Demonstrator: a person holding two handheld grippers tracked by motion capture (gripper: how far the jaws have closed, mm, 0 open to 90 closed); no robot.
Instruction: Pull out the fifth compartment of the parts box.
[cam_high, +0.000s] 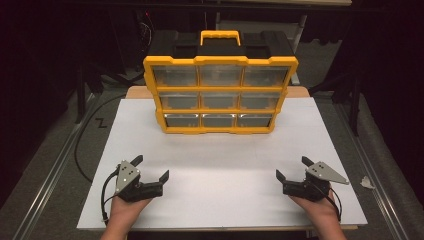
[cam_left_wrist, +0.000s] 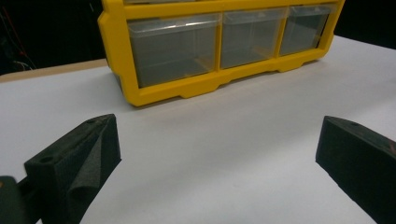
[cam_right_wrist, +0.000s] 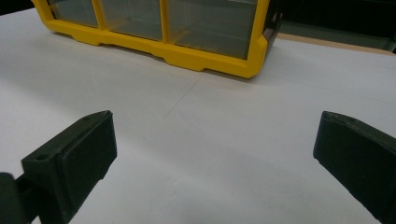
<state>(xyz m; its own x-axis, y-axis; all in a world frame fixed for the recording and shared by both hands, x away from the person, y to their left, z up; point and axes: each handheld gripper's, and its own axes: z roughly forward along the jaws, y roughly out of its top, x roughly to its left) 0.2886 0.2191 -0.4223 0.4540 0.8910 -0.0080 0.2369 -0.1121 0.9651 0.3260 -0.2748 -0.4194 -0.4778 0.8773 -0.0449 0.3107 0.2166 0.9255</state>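
Observation:
A yellow and black organiser box with clear drawers in three rows stands upright at the far middle of the white table; its bottom row shows in the left gripper view and the right gripper view. My left gripper rests near the front left, open, with nothing between its jaws. Near the front right my right gripper is open and empty too. Both point toward the box from well short of it.
A yellow carry handle tops the box. A small crumpled white scrap lies on the floor past the table's right edge. Dark cables run along the floor at the left. White board stretches between grippers and box.

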